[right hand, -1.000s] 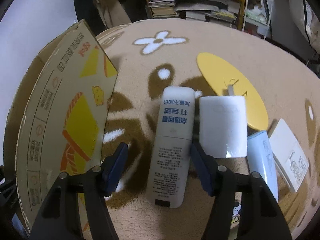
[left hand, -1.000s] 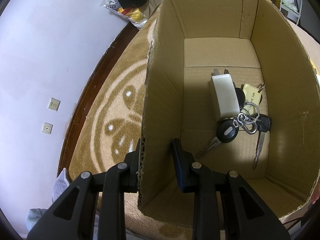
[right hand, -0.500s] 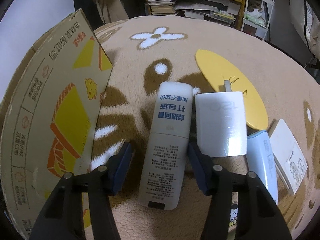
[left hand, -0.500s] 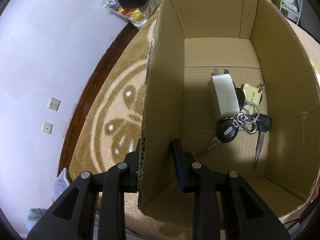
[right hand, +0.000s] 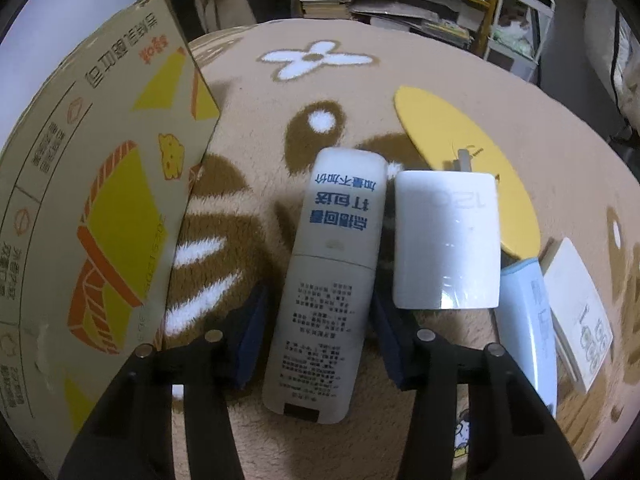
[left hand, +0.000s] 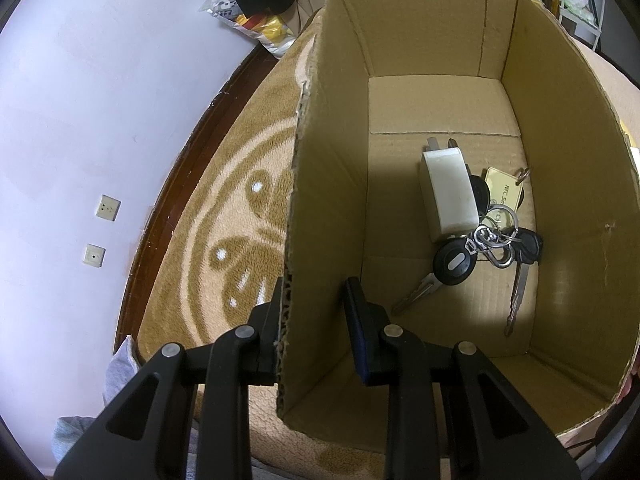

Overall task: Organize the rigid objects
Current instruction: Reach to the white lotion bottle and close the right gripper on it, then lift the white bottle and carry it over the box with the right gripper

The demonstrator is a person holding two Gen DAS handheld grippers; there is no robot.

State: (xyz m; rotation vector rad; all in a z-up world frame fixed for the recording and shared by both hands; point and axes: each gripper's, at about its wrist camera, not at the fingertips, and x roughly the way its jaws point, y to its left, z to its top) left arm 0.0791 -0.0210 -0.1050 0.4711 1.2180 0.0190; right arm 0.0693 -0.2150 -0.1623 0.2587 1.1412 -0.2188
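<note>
Left wrist view: left gripper [left hand: 314, 322] straddles the near side wall of the cardboard box [left hand: 328, 184], one finger outside against the wall, the other inside and apart from it; jaws part-open around the wall, not visibly pinching, apparently to steady the box while it is filled. Box contents: one off-white plug adapter [left hand: 450, 196] lying flat, prongs pointing to the far wall; one bunch of keys [left hand: 486, 250] on rings touching its near end, with a gold tag [left hand: 505, 194] beside it. The box stands on a tan patterned rug [left hand: 224, 220]; pale wall with two sockets [left hand: 100, 230] to the left. Right wrist view: right gripper [right hand: 318, 338] low over the rug, jaws wide, one blue-padded finger on each side of a white tube-shaped case [right hand: 334, 276] with blue printed characters; whether the pads touch it cannot be told, so it reads as the item next to go, not yet gripped. Obstruction: a white charger block [right hand: 446, 240] lies just beside the case on the right, close to the right finger, leaving little room. Further right: a pale blue case [right hand: 526, 320] and a white card box [right hand: 578, 312]; behind, a yellow disc [right hand: 456, 136] partly under the charger. The box's printed outer wall [right hand: 100, 208] stands near on the left, so the carry looks short.
</note>
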